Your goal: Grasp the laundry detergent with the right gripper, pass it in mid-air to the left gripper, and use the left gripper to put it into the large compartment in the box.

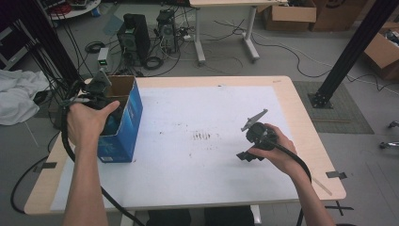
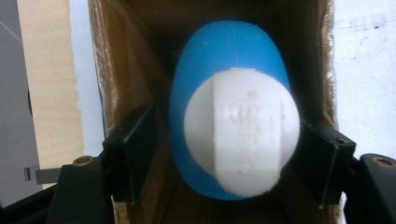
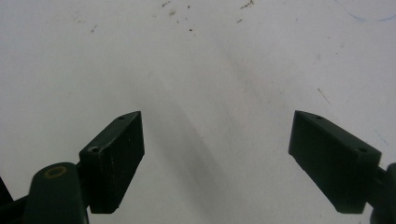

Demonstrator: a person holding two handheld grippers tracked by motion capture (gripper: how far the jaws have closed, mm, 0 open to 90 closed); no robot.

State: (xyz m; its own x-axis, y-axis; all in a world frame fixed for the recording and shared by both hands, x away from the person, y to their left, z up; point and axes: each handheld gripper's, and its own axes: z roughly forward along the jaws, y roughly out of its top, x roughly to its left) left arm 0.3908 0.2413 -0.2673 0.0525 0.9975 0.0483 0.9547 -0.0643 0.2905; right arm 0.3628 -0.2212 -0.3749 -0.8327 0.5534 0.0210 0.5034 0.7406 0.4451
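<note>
White table (image 1: 197, 155), blue box (image 1: 126, 123) near left edge. Left gripper (image 2: 224, 154) inside box, jaws apart around bottle (image 2: 233, 130), left pad clear of it. Right gripper (image 3: 217, 158) open, empty, over bare table. Risk: bottle tips against box wall, or jaws snag cardboard on withdrawal.

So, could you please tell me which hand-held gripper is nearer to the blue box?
Left. The left hand-held gripper reaches into the open blue box, its jaws either side of a blue-and-white bottle. The right hand-held gripper hangs open over the bare white mat, well away.
</note>
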